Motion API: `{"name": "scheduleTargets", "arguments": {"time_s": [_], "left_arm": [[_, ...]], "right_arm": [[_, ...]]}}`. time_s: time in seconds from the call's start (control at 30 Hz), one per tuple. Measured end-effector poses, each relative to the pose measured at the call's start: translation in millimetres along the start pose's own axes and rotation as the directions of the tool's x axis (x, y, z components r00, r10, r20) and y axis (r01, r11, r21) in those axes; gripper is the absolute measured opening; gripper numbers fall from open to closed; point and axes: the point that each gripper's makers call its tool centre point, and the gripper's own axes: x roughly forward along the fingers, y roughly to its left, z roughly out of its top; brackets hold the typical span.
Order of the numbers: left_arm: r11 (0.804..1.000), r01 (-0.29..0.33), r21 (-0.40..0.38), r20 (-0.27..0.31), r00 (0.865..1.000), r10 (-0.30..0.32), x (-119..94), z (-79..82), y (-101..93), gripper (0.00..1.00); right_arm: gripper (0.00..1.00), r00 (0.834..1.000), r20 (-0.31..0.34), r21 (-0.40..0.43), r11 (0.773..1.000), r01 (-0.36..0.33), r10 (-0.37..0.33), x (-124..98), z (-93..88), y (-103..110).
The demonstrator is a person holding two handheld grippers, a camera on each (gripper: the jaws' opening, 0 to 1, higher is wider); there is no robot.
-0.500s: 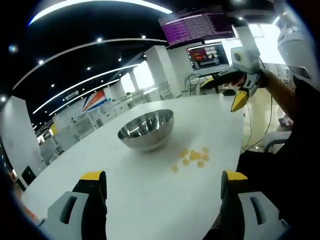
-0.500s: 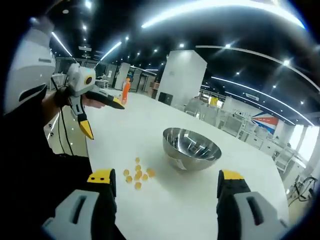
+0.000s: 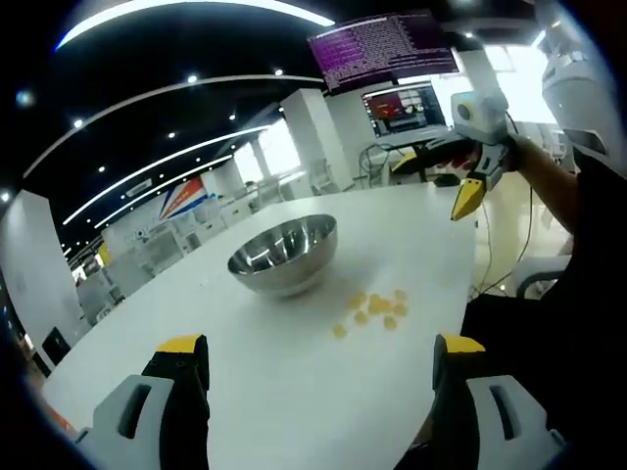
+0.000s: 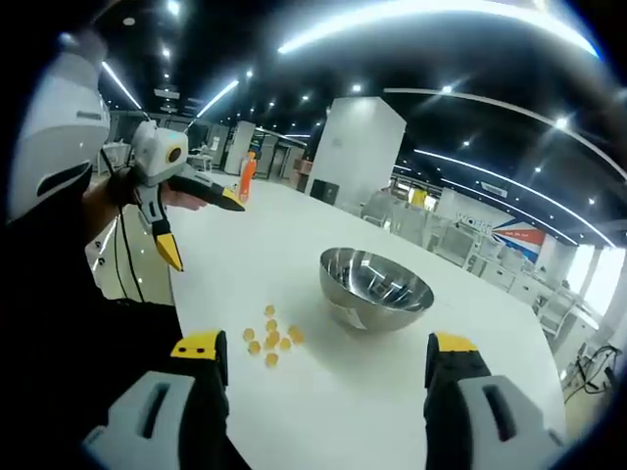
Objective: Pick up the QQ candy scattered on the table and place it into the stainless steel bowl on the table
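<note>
1. QQ candy [image 3: 372, 309] [image 4: 269, 338]: a loose cluster of small yellow pieces lying on the white worktop [image 3: 294, 372] [image 4: 343, 392], none lifted.
2. Stainless steel bowl [image 3: 282, 253] [image 4: 375, 286]: upright on the worktop, near the candy cluster but apart from it; no candy can be made out inside.
3. Left gripper [image 3: 313, 377]: jaws spread wide, yellow-tipped, holding nothing, above the worktop short of the candy. In the right gripper view it [image 4: 191, 220] is held in a hand, off the worktop's edge, jaws parted.
4. Right gripper [image 4: 323, 377]: jaws wide apart, nothing between them. In the left gripper view it [image 3: 441, 181] is in the air beyond the candy, jaws parted.
5. Background: orange bottle [image 4: 246, 179] at the worktop's far end; monitors [image 3: 402, 108] lit behind.
</note>
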Motion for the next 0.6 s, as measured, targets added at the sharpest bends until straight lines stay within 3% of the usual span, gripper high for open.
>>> {"name": "scheduleTargets", "arguments": {"time_s": [0.37,0.6], "left_arm": [[1.0,-0.009,0.015,-0.018,1.0,0.01,1.1,-4.1,0.8,0.95],[1.0,-0.011,-0.016,0.001,1.0,0.011,1.1,-0.8,2.1,0.95]], "right_arm": [[0.77,1.0,-0.005,-0.003,1.0,-0.003,0.003,-0.1,-1.4,-0.1],[0.77,1.0,-0.005,-0.006,1.0,-0.004,0.004,0.7,-1.0,0.1]]}}
